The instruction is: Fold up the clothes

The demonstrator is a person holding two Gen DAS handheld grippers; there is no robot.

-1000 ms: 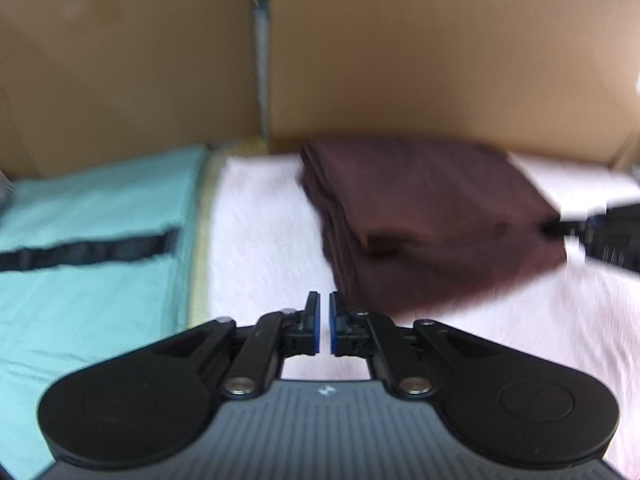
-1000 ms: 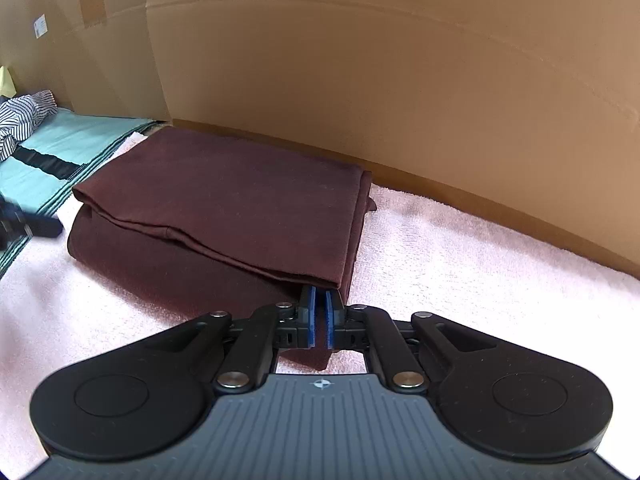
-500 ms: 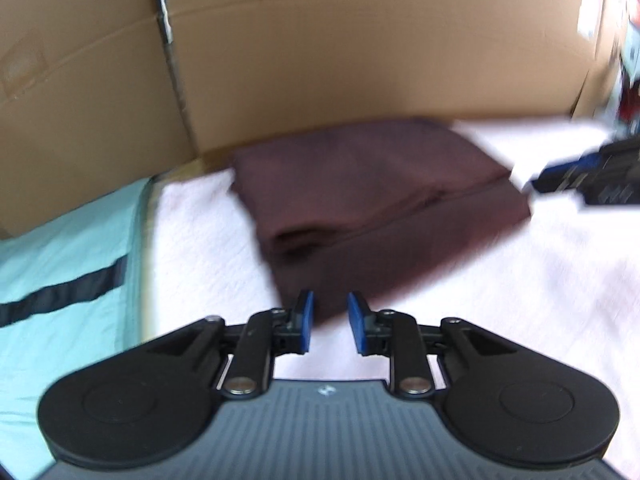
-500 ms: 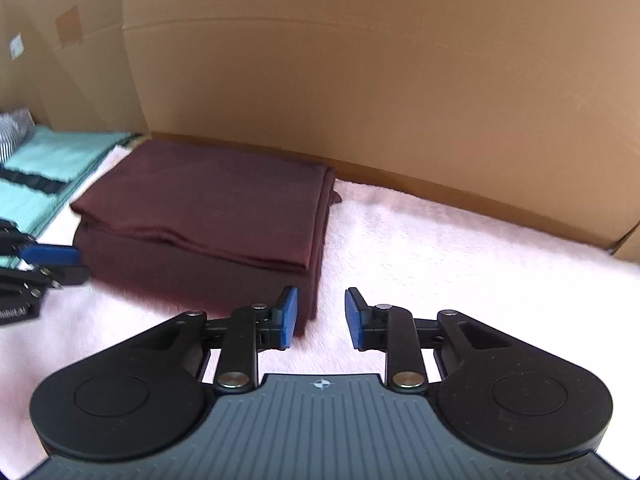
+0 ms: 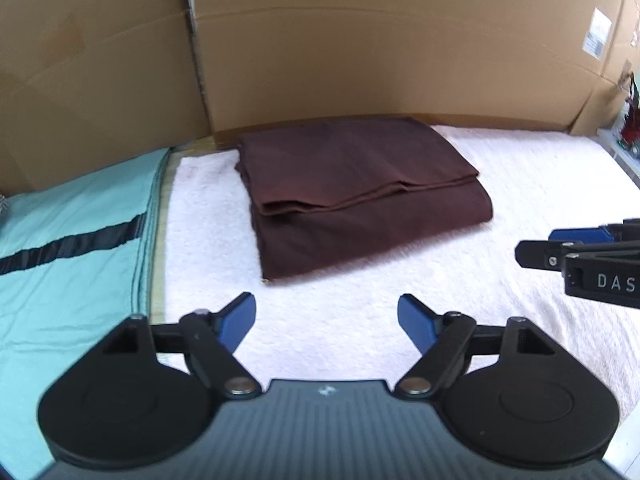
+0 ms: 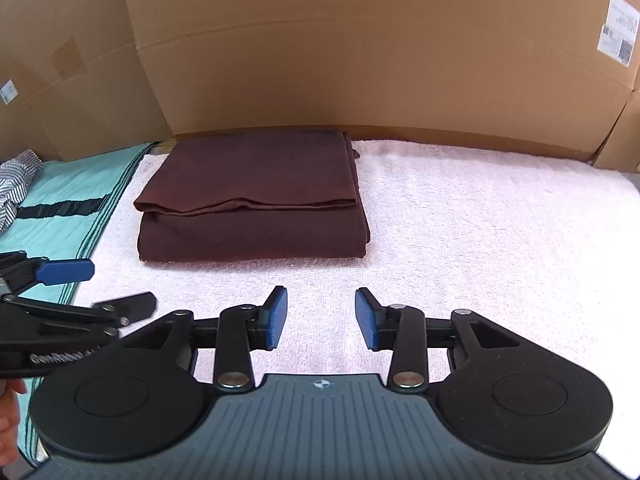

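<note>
Cardboard walls [image 6: 360,60] behind, pale pink towel [image 6: 480,220] underneath, and the folded brown garment [image 6: 252,204] lies flat at the towel's far left, just short of the cardboard. It sits straight ahead of both grippers — long edge running across my view, near edge facing me, nothing touching it. My left gripper [image 5: 326,320] is splayed wide, my right gripper [image 6: 321,318] about half apart — both have just been opening, both empty, and the left looks marginally closer.

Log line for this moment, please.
left gripper: open, just opening, empty | right gripper: open, just opening, empty | brown garment: folded on pink towel
</note>
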